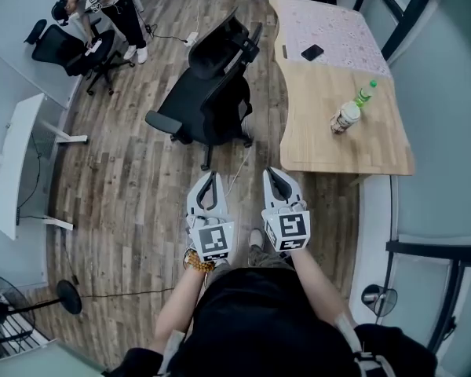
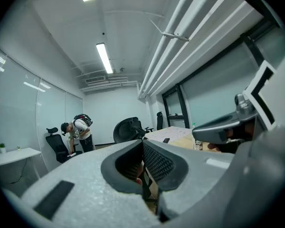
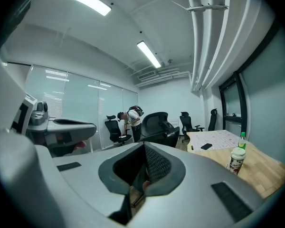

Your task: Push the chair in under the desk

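A black office chair (image 1: 210,85) stands on the wood floor, pulled out to the left of the wooden desk (image 1: 314,124) and turned partly away from it. The chair (image 2: 127,129) shows ahead in the left gripper view, and the chair (image 3: 157,125) also rises beyond the jaws in the right gripper view. My left gripper (image 1: 207,184) and right gripper (image 1: 278,179) are held side by side in front of my body, short of the chair and not touching it. Both are shut with nothing between the jaws.
On the desk stand a cup (image 1: 345,118), a green bottle (image 1: 365,93) and a phone (image 1: 312,52). A person (image 1: 110,2) bends over another black chair (image 1: 71,49) at the far left. A white table (image 1: 16,163) lines the left side; a fan (image 1: 8,305) stands nearby.
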Demonstrator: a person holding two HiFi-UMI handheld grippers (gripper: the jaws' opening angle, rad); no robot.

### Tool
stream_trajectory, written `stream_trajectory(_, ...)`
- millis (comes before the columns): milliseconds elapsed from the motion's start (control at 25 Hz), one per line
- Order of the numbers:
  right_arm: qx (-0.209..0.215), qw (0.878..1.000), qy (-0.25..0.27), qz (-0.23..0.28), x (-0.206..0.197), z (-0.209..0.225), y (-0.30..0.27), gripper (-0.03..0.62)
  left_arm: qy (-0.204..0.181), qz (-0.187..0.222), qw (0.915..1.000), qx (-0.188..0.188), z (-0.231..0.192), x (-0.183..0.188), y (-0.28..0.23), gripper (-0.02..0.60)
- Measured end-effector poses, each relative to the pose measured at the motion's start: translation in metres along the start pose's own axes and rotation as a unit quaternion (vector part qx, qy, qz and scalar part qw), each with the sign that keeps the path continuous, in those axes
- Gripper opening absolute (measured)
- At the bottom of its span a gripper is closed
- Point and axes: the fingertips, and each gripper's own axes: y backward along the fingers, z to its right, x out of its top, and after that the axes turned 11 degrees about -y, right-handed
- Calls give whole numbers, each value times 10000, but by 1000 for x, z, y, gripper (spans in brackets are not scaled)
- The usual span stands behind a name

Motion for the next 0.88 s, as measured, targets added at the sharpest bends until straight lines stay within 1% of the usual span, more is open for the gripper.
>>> stream_trajectory(240, 100, 9998, -123, -120, -3, 33, -19, 2, -71, -133, 9999, 76, 15, 3, -20, 2)
stream_trajectory(520, 159, 9994, -199, -235, -3, 50, -42, 2, -40, -347, 9993, 123, 13, -7, -42, 2)
stream_trajectory(880, -44, 9996, -153, -244, 5, 80, -87, 2, -26, -199, 9998, 28, 2, -11, -102, 2)
